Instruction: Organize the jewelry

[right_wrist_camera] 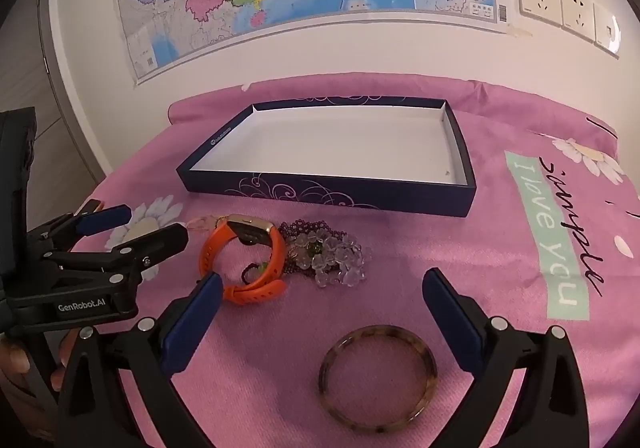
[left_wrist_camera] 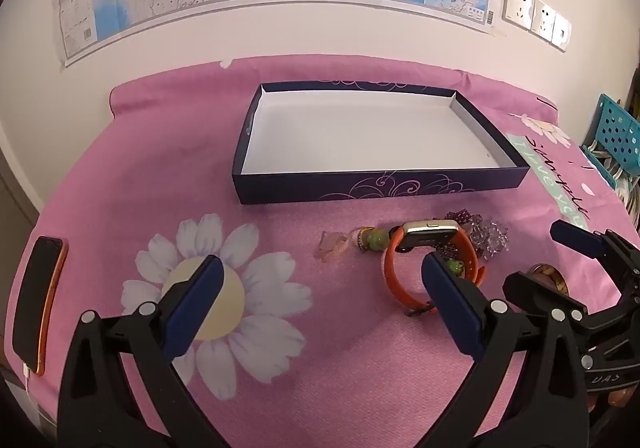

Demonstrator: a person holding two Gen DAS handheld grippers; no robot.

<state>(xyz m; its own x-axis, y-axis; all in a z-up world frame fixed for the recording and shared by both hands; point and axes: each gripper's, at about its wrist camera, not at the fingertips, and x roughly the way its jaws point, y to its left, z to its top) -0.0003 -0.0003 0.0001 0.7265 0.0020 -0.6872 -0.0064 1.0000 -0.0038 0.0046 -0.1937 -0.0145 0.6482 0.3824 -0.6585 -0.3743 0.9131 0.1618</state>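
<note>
On the pink cloth point(right_wrist_camera: 460, 248), the brown bangle point(right_wrist_camera: 378, 376) lies at six o'clock between the right gripper point(right_wrist_camera: 322, 284)'s wide-open, empty jaws. The left gripper point(left_wrist_camera: 320, 268), likewise wide and empty, has the orange watch point(left_wrist_camera: 430, 264) at two o'clock beside its right finger.

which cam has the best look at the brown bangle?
Right wrist. The brown bangle lies whole and unblocked on the pink cloth, right between that hand-held gripper's open fingers. In the left wrist view only a sliver shows, mostly hidden behind the right hand-held gripper.
</note>
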